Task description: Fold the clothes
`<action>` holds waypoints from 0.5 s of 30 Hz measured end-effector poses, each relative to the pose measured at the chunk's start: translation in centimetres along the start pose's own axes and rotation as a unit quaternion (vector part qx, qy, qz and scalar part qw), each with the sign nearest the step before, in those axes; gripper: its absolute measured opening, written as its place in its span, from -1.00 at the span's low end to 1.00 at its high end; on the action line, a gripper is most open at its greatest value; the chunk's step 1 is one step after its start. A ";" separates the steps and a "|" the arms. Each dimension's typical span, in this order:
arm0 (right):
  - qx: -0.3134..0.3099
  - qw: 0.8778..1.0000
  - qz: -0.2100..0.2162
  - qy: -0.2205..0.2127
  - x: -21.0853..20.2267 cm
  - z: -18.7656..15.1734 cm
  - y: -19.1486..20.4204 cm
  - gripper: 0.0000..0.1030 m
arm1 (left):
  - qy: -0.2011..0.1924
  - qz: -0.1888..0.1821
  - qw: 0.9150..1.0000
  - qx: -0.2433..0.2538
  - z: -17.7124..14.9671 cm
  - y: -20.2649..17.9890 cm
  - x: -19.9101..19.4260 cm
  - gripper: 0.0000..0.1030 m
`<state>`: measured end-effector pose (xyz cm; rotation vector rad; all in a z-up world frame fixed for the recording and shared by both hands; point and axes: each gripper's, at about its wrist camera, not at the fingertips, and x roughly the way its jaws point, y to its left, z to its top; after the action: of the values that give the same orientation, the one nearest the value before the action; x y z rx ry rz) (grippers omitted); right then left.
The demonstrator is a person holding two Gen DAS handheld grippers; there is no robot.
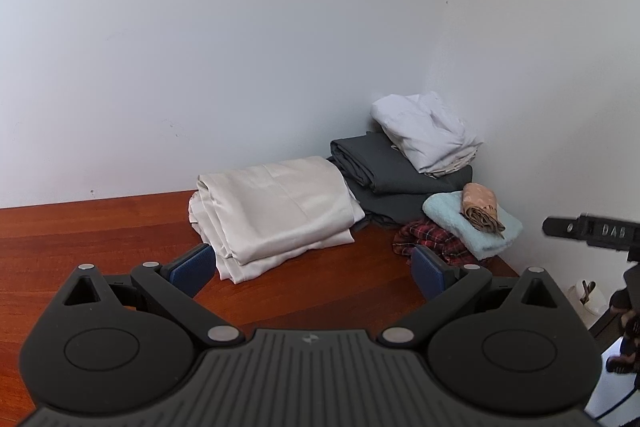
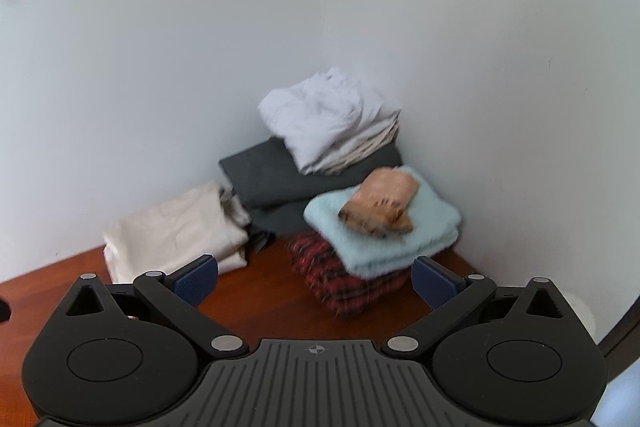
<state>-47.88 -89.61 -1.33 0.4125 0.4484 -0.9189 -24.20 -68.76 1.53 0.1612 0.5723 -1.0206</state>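
Folded clothes are stacked in the far corner of a red-brown wooden table. A cream folded cloth lies left of a dark grey stack with a white garment on top. A light blue towel carries a small tan roll and rests on a red plaid cloth. My left gripper is open and empty above the table, short of the cream cloth. My right gripper is open and empty, facing the plaid cloth and blue towel.
White walls meet behind the stacks. The table's right edge runs just past the blue towel. A black part of the other gripper shows at the right of the left wrist view, with a small white cup below the table edge.
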 end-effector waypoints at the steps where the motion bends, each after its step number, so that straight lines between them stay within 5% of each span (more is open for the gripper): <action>1: 0.000 1.000 0.002 0.005 0.0 -0.3 0.1 0.99 | 0.003 -0.002 1.000 -0.002 -0.1 0.0 0.0 0.99; 15: -0.013 1.000 0.016 0.015 -0.8 -2.2 2.0 0.99 | 0.011 -0.005 1.000 -0.019 -0.9 0.1 -1.0 0.99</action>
<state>-47.03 -86.83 -2.46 0.4094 0.4781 -0.8754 -24.85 -67.55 1.25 0.1363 0.6136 -1.0169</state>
